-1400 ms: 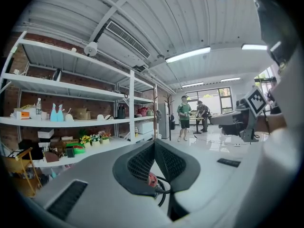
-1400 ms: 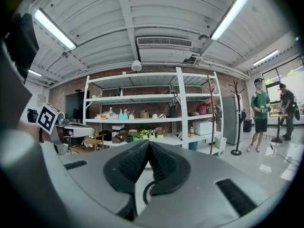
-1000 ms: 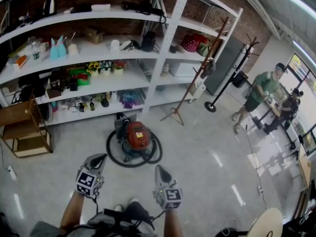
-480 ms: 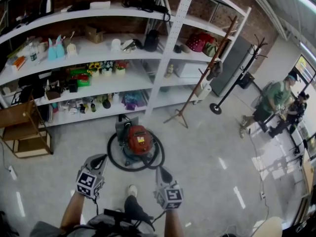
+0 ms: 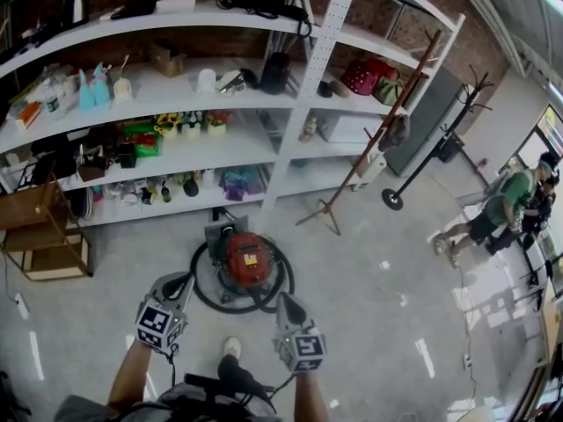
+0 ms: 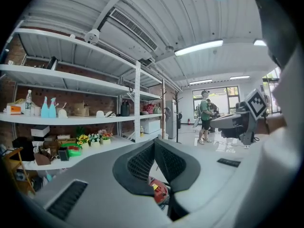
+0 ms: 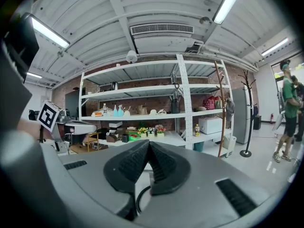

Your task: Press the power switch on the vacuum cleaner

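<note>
- Vacuum cleaner (image 5: 244,258): red domed canister with a small pale label on top and a grey block at the end facing the shelving (image 5: 264,139). It stands on the floor (image 5: 378,315), just in front of the lowest shelf.
- A black hose (image 5: 201,290) lies in a ring around the vacuum cleaner. The power switch is too small to pick out.
- Left claw (image 5: 176,286): clenched, tips touching, empty. It hovers near the vacuum cleaner on the person's side, apart from it.
- Right claw (image 5: 286,302): clenched, tips touching, empty. It is level with the left one and just outside the hose ring.
- Left gripper view: a red sliver of the vacuum cleaner shows below the meeting tips.
- Open floor to the right of the vacuum cleaner. A wooden coat stand (image 5: 352,170) is near it, a wooden rack (image 5: 44,236) well to its left.
- The person's shoe (image 5: 231,348) is just short of the hose ring.
</note>
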`<state>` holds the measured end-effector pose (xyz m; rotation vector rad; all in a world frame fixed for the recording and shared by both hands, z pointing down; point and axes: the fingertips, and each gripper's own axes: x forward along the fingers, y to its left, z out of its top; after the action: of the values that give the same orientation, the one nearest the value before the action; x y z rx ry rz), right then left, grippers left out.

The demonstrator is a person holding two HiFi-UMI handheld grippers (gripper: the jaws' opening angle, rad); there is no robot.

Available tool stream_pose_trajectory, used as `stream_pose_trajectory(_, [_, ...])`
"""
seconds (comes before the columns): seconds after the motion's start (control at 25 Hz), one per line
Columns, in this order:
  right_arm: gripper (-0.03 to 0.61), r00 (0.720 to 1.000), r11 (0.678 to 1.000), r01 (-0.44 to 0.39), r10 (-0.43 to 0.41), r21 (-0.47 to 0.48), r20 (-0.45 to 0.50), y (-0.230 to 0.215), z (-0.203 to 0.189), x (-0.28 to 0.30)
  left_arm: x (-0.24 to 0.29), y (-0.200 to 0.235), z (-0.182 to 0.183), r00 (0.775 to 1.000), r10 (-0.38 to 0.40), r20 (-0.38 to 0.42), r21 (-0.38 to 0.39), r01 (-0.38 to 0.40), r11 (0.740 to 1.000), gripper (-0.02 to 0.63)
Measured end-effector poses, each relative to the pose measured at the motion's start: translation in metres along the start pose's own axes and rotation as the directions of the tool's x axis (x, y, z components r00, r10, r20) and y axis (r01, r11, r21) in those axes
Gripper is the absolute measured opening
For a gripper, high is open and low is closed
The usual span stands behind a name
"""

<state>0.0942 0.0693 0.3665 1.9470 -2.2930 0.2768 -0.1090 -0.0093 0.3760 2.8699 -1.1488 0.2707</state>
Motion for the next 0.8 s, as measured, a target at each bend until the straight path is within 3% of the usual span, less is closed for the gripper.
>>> stream_pose_trajectory(0.8, [0.008, 0.993, 0.995, -0.092, 0.094, 0.022, -0.07, -0.084, -0.01, 0.103, 0.116, 0.02, 0.006, 0.997, 0.069, -0.046, -0.005, -0.069, 0.998, 0.009])
